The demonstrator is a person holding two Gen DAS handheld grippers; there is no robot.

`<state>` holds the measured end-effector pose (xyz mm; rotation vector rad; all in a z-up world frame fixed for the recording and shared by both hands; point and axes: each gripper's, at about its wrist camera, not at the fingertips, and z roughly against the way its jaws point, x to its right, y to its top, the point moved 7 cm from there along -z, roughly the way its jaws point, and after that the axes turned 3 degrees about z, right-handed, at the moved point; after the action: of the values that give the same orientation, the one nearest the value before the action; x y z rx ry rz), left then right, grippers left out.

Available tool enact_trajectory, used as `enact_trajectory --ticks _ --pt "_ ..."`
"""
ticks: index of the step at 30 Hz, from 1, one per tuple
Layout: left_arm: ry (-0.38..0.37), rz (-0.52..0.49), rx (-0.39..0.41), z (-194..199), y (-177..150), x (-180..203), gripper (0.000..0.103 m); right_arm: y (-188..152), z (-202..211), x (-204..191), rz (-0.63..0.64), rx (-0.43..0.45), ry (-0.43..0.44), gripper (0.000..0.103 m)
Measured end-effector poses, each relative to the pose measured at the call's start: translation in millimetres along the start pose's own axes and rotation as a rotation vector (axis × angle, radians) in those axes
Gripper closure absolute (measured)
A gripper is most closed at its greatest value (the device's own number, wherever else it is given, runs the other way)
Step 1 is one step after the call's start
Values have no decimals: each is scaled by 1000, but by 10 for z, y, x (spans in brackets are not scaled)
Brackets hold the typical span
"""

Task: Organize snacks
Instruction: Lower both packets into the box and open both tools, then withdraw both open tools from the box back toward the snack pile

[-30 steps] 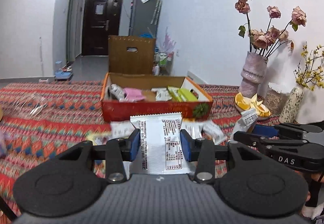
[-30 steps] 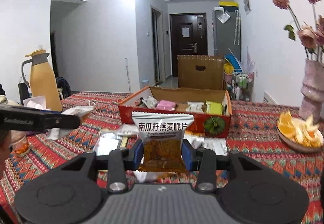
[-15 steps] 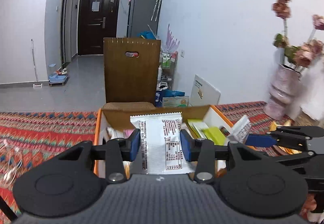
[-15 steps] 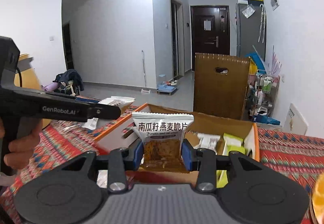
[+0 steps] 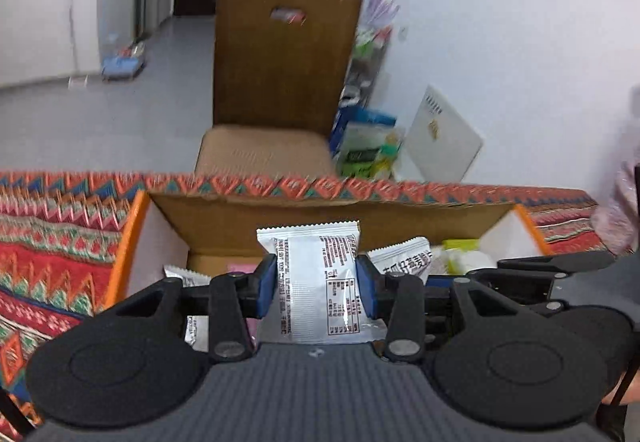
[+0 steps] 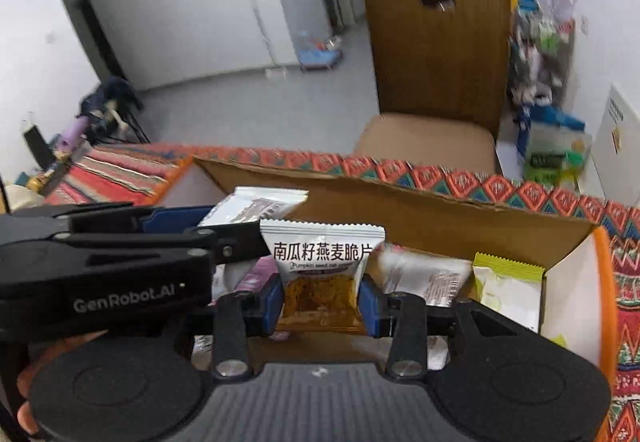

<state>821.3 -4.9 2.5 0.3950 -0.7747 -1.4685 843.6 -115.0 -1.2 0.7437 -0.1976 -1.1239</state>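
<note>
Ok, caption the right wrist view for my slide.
Right gripper holds a pumpkin-seed crisp packet above the open snack box.

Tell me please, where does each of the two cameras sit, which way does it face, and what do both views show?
Left wrist: sits on the left tongs, looks forward and down into the cardboard box; its own fingers clamp a white packet; the right tongs show at right.
Right wrist: sits on the right tongs, same direction; they clamp a pumpkin seed packet; the left tongs and a hand show at left.
Shared: the box, the patterned tablecloth, the brown chair.
</note>
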Motion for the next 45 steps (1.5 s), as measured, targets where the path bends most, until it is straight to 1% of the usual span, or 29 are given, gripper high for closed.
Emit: enact_trajectory --ticks 1,3,4,5,6,7,8,10,14,16,18,19,20,22,23,25,27,28,29,31,33,35,40,42,44,45 --pt "4 14 -11 -64 -2 -38 60 -7 -69 8 -5 -16 -9 60" --pt "10 64 -45 -178 -15 -96 47 -16 -189 44 -17 -38 -21 52" --pt "2 77 -56 -200 -17 -115 46 -38 -206 64 -23 -42 -27 48" --pt "-8 74 -56 -188 -31 -131 45 -54 -210 54 -21 -43 -32 48" --pt "-14 59 -46 -161 -35 -128 41 -61 -188 29 -8 -41 -38 48" --pt "-7 44 -34 -114 -32 -139 39 -53 -142 13 6 -35 -44 46" --pt "6 29 -21 -55 -16 -140 38 -43 -93 -13 19 -27 -51 43" --pt "15 13 -1 78 24 -147 37 -10 43 -70 46 -13 -66 41" --pt "6 -5 29 422 105 -96 35 53 436 -94 76 15 -105 37" --pt "13 -19 41 571 125 -76 32 75 618 -91 80 24 -124 36" --pt "9 -27 41 750 132 -30 25 80 813 -58 78 29 -144 35" --pt "10 -35 38 839 121 -4 25 79 912 -39 76 34 -153 32" --pt "11 -45 39 958 106 29 25 67 1032 -56 72 42 -163 29" --pt "7 -67 47 1208 86 86 24 28 1236 -99 73 52 -174 28" --pt "8 -79 56 1346 79 124 21 -3 1373 -148 77 55 -177 27" --pt "10 -104 81 1635 61 193 20 -58 1657 -252 86 71 -187 25" --pt "8 -127 117 1989 -3 257 14 -110 1918 -343 101 91 -196 21" --pt "7 -133 133 2134 -38 284 13 -154 2071 -398 109 109 -203 17" --pt "7 -137 151 2287 -81 311 12 -192 2181 -433 113 123 -209 15" --pt "0 -154 178 2614 -215 376 11 -334 2481 -543 121 151 -212 14" --pt "-12 -172 207 2929 -369 451 7 -485 2713 -652 128 170 -201 13" --pt "-34 -188 240 3235 -570 521 5 -673 2937 -762 136 196 -191 8" --pt "-69 -206 279 3859 -1217 619 4 -1304 3429 -1068 163 243 -145 7" --pt "-67 -216 298 4065 -1498 653 2 -1555 3555 -1168 171 258 -125 7" --pt "-48 -232 319 4194 -1766 672 1 -1823 3661 -1239 172 281 -117 0" --pt "-34 -240 333 4240 -1933 693 1 -1985 3714 -1280 174 295 -115 0"
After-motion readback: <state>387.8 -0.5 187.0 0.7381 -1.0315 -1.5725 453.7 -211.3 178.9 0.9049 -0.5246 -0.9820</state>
